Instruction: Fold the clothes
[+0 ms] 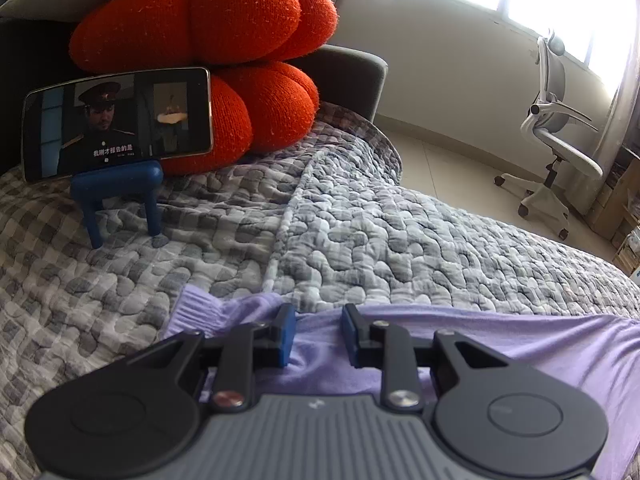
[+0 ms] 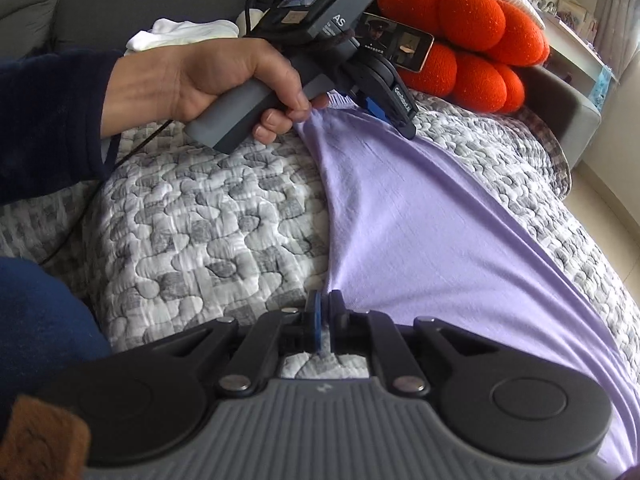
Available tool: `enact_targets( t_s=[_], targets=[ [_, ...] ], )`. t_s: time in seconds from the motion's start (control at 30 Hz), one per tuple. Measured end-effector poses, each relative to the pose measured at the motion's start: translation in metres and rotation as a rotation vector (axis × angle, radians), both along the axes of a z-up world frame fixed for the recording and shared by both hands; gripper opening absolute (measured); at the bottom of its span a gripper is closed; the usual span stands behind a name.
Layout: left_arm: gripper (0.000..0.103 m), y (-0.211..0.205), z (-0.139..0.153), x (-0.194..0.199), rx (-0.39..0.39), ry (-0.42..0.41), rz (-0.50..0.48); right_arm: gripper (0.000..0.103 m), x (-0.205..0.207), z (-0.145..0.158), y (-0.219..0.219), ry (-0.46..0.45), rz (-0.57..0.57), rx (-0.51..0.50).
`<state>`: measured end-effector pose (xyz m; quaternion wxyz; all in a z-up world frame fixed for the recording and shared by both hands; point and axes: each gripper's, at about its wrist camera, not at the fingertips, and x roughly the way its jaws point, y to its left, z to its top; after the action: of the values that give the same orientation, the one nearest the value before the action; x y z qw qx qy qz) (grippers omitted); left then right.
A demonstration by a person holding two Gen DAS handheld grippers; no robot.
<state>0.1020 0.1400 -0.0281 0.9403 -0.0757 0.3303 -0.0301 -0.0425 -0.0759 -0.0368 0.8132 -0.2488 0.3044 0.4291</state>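
phone on stand (image 1: 116,196) and orange cushions (image 1: 224,60) ahead, quilt (image 1: 400,240) rightward open

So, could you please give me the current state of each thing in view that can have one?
purple garment: pulled taut between both grippers across the quilt.
right gripper: shut on the garment's edge.
left gripper: partly open, purple cloth between its blue pads; grip unclear.
phone: on, playing a video, propped sideways on a blue stand.
orange cushions: stacked, behind the phone.
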Motion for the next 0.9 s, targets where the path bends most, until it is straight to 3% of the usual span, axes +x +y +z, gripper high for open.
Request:
enact_targets(
  t_s=[0.17, 0.27, 0.5, 0.7, 0.9],
  targets=[
    [0.028, 0.01, 0.006, -0.004, -0.03, -0.014, 0.001, 0.017, -0.004, 0.011, -0.012, 0.007, 0.005, 0.067],
    [0.029, 0.021, 0.011, -0.012, -0.048, -0.032, 0.017, 0.039, -0.003, 0.025, -0.029, 0.013, -0.041, 0.141],
    [0.034, 0.026, 0.019, -0.05, -0.052, -0.074, 0.035, 0.039, 0.006, 0.028, -0.051, 0.05, -0.134, 0.145],
    [0.034, -0.004, 0.007, -0.08, -0.042, -0.066, -0.048, 0.039, 0.013, 0.02, -0.027, 0.053, -0.111, 0.141],
    [0.035, -0.008, -0.006, -0.082, -0.02, -0.044, -0.043, 0.04, 0.017, 0.0, -0.002, 0.09, -0.086, 0.073]
  ],
)
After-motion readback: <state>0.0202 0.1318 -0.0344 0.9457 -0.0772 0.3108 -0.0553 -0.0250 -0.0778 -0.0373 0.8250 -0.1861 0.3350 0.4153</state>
